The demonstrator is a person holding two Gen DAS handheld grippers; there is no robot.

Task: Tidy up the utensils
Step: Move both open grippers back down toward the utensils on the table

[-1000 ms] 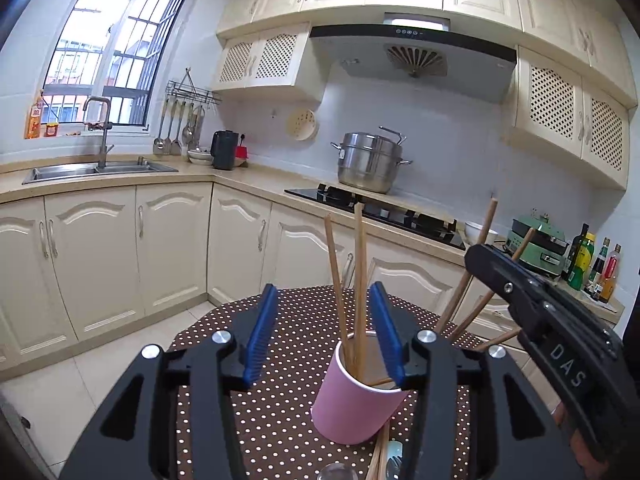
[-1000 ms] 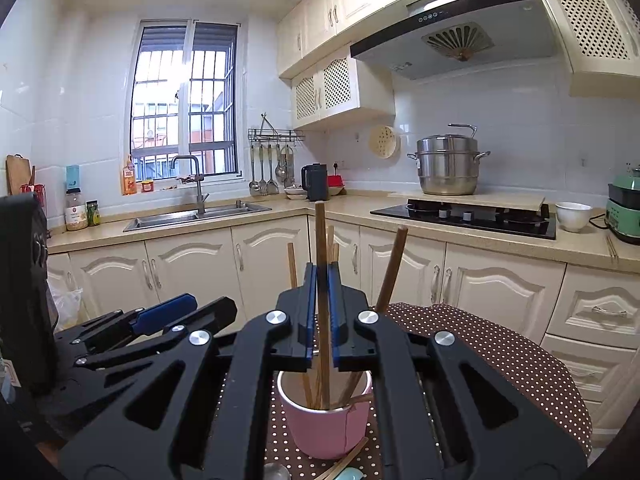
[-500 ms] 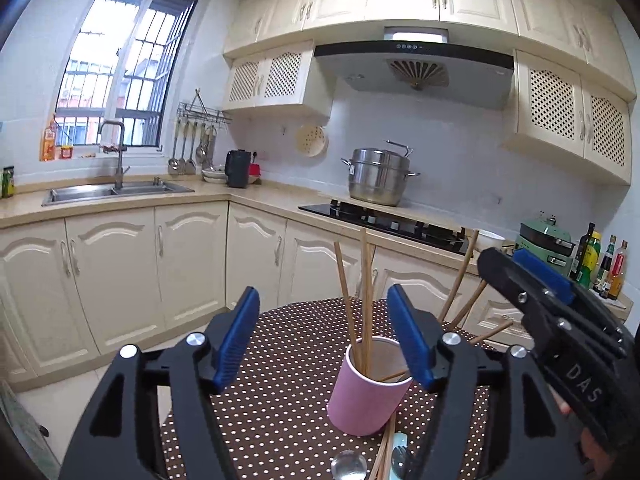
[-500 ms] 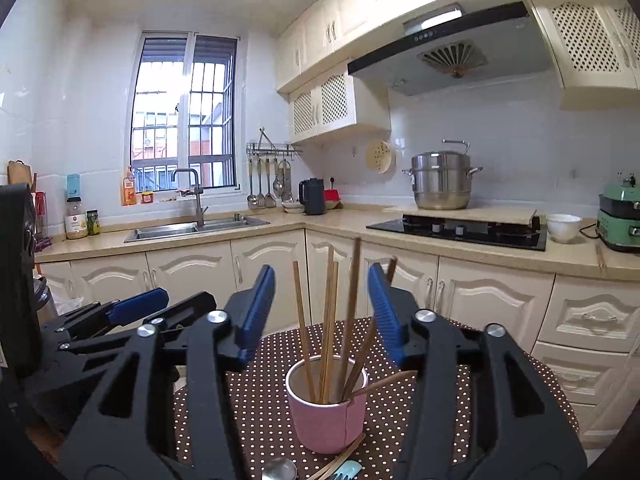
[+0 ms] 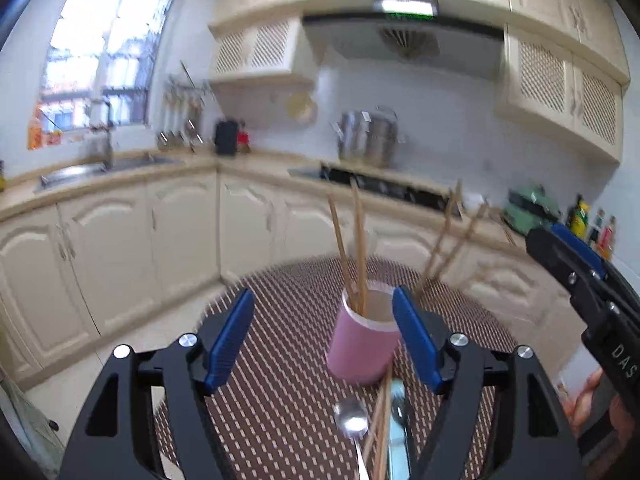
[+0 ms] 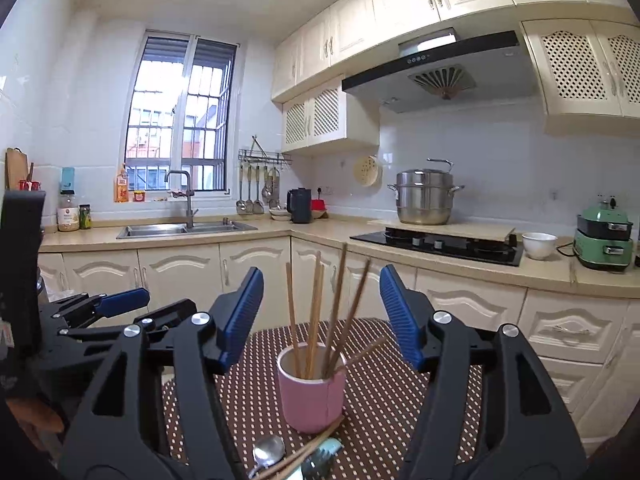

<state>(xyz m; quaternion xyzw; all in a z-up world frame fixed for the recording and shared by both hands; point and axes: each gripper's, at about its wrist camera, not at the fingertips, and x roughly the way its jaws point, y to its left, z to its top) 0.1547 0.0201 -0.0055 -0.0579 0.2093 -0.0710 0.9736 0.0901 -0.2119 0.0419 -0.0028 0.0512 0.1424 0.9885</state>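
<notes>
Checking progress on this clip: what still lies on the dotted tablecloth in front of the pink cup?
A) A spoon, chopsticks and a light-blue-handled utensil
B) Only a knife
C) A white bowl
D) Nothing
A: in the right wrist view a spoon, loose chopsticks and a light-blue-handled utensil lie on the tablecloth just in front of the cup.

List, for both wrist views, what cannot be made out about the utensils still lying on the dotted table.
- Metal spoon: handle cut off by the bottom edge, left wrist view.
- Loose wooden chopsticks: lower ends run off the bottom edge, right wrist view.
- Pale blue-handled utensil: its kind is unclear, half cut off by the edge.
- Pink ceramic cup: chopstick tips hidden inside its wall.
- Left wrist view: motion blur smears the background.
</notes>
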